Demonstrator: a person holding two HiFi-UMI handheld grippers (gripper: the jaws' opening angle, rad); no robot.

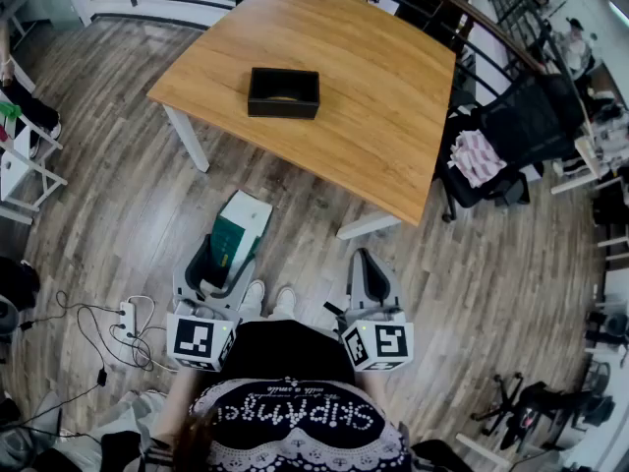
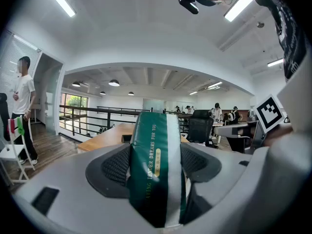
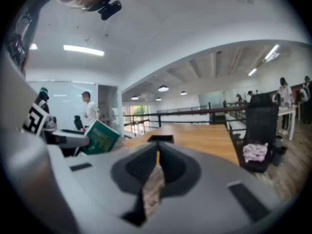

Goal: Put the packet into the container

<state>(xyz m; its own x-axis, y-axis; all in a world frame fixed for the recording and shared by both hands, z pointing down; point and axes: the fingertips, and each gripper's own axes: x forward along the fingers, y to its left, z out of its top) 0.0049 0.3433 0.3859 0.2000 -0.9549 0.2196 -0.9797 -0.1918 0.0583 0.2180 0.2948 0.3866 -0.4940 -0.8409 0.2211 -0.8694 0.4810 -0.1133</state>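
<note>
A green and white packet [image 1: 232, 238] stands upright between the pads of my left gripper [image 1: 220, 256], which is shut on it and held low over the floor, short of the table. In the left gripper view the packet [image 2: 155, 169] fills the gap between the jaws. The black open container [image 1: 283, 92] sits on the wooden table [image 1: 373, 116], well ahead of both grippers; it shows small and dark beyond the packet [image 2: 127, 138]. My right gripper [image 1: 370, 275] is shut and empty, its tips meeting [image 3: 157, 154] in line with the container [image 3: 161, 138].
A black office chair with a pink and white cloth [image 1: 478, 155] stands at the table's right corner. A power strip with cables [image 1: 126, 315] lies on the floor at left, near a white chair [image 1: 22, 165]. A person [image 2: 22, 101] stands far left by a railing.
</note>
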